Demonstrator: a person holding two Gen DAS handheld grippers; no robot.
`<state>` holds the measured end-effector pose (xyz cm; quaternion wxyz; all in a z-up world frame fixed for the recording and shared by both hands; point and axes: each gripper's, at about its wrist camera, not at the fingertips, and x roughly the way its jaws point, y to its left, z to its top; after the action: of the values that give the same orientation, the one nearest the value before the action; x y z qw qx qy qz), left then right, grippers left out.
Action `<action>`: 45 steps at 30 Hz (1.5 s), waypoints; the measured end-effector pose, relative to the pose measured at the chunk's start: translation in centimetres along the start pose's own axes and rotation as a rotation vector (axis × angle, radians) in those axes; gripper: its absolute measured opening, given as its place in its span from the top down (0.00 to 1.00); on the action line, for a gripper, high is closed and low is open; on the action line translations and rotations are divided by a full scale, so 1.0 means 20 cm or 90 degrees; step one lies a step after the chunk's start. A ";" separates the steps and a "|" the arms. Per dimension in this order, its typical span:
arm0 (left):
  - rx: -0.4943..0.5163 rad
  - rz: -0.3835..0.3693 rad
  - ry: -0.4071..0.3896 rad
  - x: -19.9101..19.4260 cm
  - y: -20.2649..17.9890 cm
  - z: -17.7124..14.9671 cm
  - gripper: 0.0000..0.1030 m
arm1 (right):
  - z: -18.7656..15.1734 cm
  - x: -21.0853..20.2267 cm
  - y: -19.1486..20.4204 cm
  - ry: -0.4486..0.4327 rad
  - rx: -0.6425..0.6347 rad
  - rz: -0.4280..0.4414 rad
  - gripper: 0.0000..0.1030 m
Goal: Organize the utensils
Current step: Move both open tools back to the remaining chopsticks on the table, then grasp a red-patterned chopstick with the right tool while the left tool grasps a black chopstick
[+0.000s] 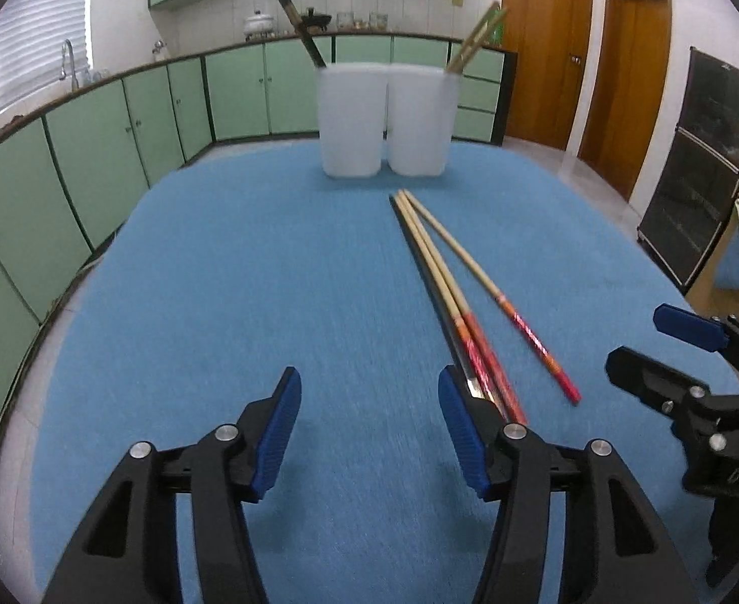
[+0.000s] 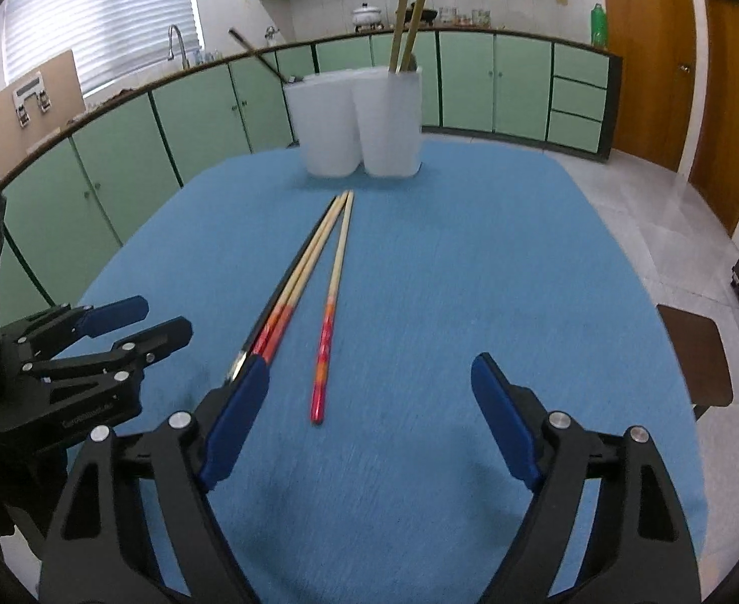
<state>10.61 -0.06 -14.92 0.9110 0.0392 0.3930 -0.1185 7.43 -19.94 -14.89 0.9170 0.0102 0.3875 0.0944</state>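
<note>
Chopsticks (image 1: pixel 450 297) before two cups (image 1: pixel 387 118)

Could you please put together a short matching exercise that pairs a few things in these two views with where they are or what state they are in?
Things:
1. dark chopstick
2. green-tipped bamboo chopsticks
3. lone red-handled chopstick
4. left tool

Place or state:
A. lying on the blue tablecloth, apart from the bundle of chopsticks
B. standing in the right white container
C. open, holding nothing
D. leaning out of the left white container

Pairs: 1-D, 2-B, 3-A, 4-C
</note>
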 end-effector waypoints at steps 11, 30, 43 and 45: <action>-0.008 -0.003 0.038 0.03 0.00 -0.06 0.45 | -0.05 0.10 0.01 0.055 -0.022 0.009 0.57; -0.006 -0.009 0.041 0.04 -0.02 -0.06 0.43 | -0.05 0.12 0.08 0.068 -0.069 0.021 0.95; 0.013 -0.044 0.036 0.03 -0.09 -0.07 0.43 | -0.06 0.09 -0.10 0.060 0.004 -0.004 0.95; 0.017 -0.044 0.037 0.03 -0.10 -0.07 0.43 | -0.06 0.09 -0.10 0.060 0.000 -0.007 0.95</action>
<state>9.57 -1.81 -16.19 0.8941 0.0413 0.4185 -0.1540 8.08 -21.61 -17.20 0.8982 0.0035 0.4303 0.0899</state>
